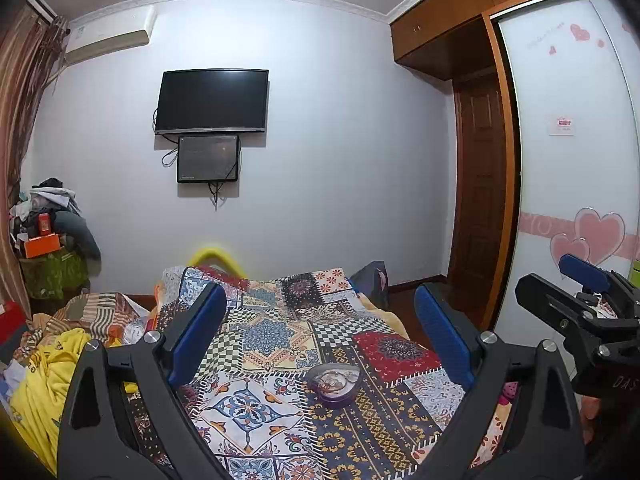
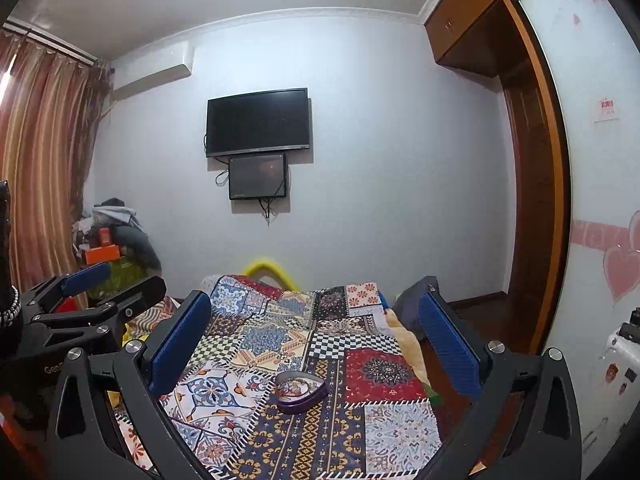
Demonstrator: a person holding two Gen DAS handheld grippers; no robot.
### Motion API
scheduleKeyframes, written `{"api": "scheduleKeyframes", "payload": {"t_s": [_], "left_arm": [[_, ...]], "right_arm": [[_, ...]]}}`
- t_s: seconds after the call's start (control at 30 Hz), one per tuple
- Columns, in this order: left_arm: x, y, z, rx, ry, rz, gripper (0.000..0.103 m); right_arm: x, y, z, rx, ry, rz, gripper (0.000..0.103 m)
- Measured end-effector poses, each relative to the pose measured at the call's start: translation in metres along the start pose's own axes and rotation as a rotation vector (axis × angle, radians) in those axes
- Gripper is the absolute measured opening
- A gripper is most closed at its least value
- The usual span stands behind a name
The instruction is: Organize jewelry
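A purple heart-shaped jewelry box (image 1: 335, 384) sits open on the patchwork bedspread (image 1: 280, 344), with jewelry lying inside it. It also shows in the right wrist view (image 2: 301, 391). My left gripper (image 1: 320, 320) is open and empty, held above the bed with the box below and between its blue pads. My right gripper (image 2: 316, 328) is open and empty too, at a similar height behind the box. Each gripper shows at the edge of the other's view, the right one (image 1: 580, 304) and the left one (image 2: 80, 300).
The bed's right edge drops to a wooden floor beside a wardrobe (image 1: 568, 168) with heart decals. Yellow and striped clothes (image 1: 52, 368) are piled left of the bedspread. A cluttered stand (image 1: 48, 248) is at the far left. A TV (image 1: 212, 100) hangs on the far wall.
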State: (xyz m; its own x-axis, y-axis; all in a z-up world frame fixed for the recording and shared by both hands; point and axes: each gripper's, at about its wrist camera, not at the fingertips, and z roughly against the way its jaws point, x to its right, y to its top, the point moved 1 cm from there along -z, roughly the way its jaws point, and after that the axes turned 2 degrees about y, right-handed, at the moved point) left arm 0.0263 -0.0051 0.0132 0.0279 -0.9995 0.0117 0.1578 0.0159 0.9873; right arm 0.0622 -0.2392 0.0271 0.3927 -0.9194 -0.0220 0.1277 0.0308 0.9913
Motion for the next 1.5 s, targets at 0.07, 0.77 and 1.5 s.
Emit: {"api": "scheduleKeyframes", "payload": {"t_s": [0.07,0.77,1.5], "left_arm": [[0.000,-0.001,0.000,-0.001,0.000,0.003,0.096],[0.000,-0.002,-0.007,-0.026,-0.008,0.012,0.098],[-0.002,-0.002,-0.013,-0.044,-0.031,0.022,0.098]], "right_arm": [[0.000,0.000,-0.001,-0.004,0.003,-0.002,0.103],[0.003,-0.003,-0.006,-0.037,0.001,-0.014,0.103],[0.010,-0.003,-0.010,-0.045,-0.003,-0.033,0.103]]}}
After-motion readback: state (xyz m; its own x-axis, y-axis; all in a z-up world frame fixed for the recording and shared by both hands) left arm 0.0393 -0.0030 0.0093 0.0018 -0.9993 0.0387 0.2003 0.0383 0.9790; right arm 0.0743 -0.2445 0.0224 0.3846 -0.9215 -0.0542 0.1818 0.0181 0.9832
